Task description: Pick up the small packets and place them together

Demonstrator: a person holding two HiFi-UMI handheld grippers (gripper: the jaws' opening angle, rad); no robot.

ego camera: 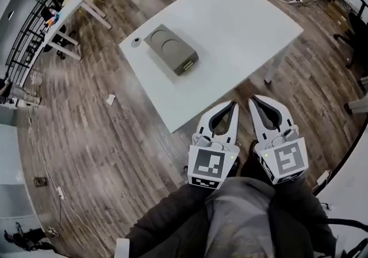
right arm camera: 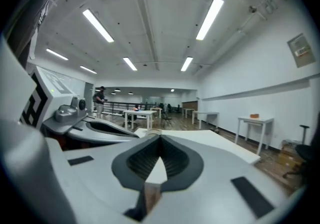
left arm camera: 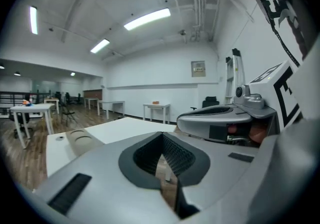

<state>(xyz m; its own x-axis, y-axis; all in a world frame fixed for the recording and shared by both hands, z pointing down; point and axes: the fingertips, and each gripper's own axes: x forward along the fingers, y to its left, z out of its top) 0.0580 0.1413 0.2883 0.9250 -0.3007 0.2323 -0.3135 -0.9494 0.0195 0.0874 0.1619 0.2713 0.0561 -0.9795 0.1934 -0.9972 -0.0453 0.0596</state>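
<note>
Both grippers short of the worktop, fingers closed and empty

The left gripper [ego camera: 232, 105] and right gripper [ego camera: 253, 101] are at lower centre, fingers pressed together on nothing; no small packets can be made out; a tan box [ego camera: 171, 50] lies diagonally on the white worktop [ego camera: 241, 27], up-left; the left gripper is nearer.
</note>
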